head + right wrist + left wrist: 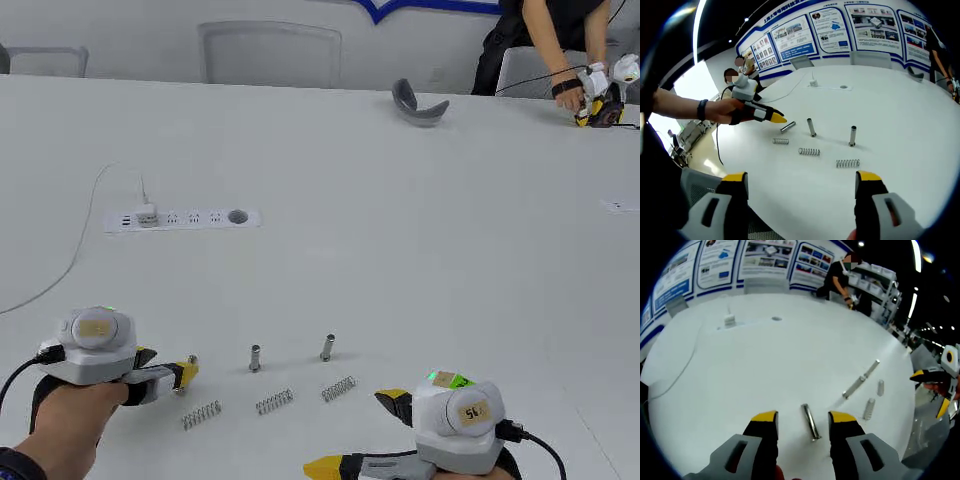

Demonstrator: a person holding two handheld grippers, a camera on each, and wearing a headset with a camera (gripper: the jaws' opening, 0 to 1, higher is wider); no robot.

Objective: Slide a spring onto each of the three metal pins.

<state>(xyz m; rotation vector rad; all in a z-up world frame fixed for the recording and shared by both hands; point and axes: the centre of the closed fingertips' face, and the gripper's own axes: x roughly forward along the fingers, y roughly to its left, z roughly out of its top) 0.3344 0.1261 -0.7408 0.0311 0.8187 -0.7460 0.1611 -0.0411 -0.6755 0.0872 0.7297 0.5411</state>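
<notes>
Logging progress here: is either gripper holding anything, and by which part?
Nothing is held. The left gripper stands open around a lying pin, gaps either side; the right gripper is open, empty.

The left gripper [168, 365] sits low at the near left, gripped from behind by the left hand [70, 415]. Its yellow-tipped jaws point to the right and stand moderately apart, with a clear gap between them. A dark band [12, 465] circles that wrist. The right gripper [358, 433] is at the near right, pointing leftward toward the other, its jaws spread wide. In the right gripper view the left forearm [677, 106] reaches in bare from the left edge, with the hand wrapped round the grip
</notes>
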